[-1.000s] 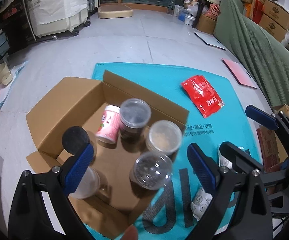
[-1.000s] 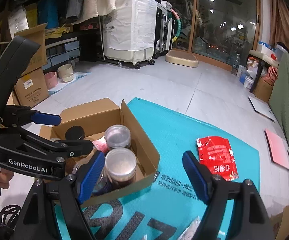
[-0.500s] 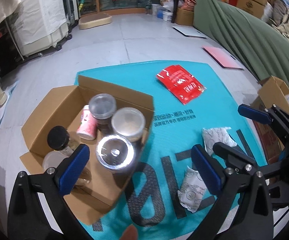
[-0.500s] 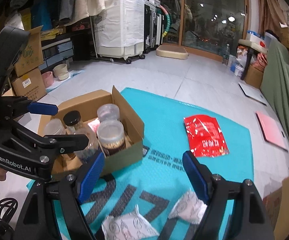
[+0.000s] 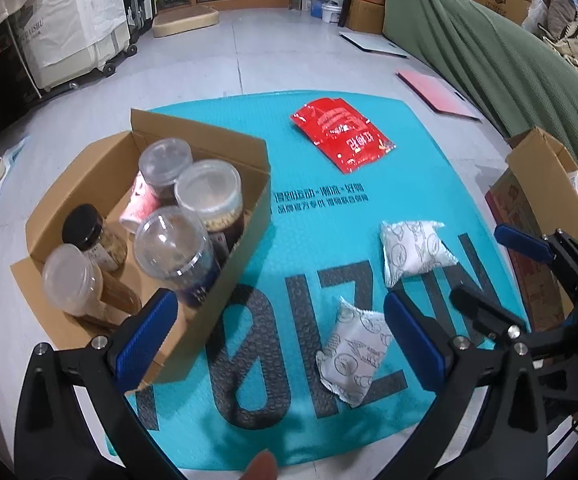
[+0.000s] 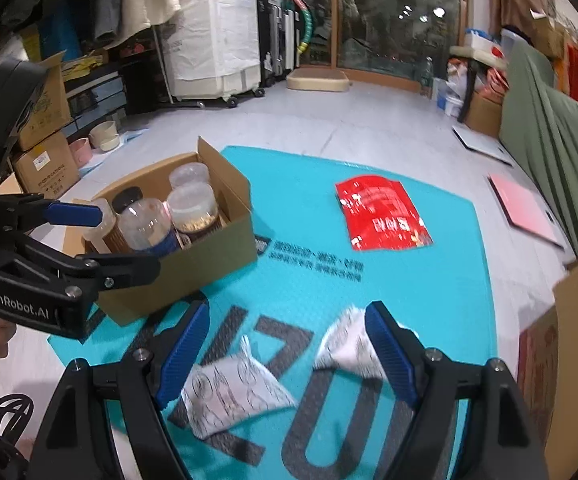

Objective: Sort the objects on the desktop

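A brown cardboard box on the teal mat holds several lidded jars and a pink cup. Two white printed packets lie on the mat, one nearer and one further right. A red packet lies at the far side. My left gripper is open and empty above the mat's near part. My right gripper is open and empty above the white packets.
A second cardboard box stands at the mat's right edge. A green covered sofa, a pink board, stacked boxes and covered racks ring the grey floor.
Both grippers have pulled back from over the jar box toward the near right of the mat. The white packets have come into view. Both grippers stay open.
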A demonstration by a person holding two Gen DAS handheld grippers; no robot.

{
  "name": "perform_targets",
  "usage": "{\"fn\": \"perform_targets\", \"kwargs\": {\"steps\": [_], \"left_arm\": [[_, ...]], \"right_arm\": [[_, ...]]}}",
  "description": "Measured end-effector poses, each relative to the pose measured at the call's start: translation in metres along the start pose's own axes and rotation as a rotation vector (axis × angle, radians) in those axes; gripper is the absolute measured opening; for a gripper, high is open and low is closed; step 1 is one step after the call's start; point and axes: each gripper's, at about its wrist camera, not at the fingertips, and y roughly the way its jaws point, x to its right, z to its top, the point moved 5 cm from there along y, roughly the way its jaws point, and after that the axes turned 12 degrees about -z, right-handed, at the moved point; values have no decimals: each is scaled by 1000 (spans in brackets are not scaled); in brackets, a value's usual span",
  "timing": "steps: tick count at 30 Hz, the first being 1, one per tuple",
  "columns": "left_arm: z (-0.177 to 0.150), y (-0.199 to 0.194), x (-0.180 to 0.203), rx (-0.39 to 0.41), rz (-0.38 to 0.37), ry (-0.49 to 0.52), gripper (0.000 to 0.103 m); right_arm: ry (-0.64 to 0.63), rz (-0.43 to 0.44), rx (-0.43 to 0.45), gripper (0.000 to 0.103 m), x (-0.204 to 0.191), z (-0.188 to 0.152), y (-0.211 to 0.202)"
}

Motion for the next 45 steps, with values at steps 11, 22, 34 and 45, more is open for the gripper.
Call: {"fn": "perform_targets", "kwargs": {"steps": [11, 22, 34, 45], "left_arm": [[-24, 14, 18, -30, -3, 26, 103], [-61, 44, 31, -103, -53, -11, 103], [-83, 105, 63, -203, -81, 156, 103], [-80, 131, 63, -218, -93, 143, 103]], "right_arm": [[59, -39, -55, 81, 25, -32, -3], [79, -69, -132, 81, 37, -73, 3], [75, -90, -206, 81, 58, -103, 25], [87, -64, -228, 81, 69, -100, 62]]}}
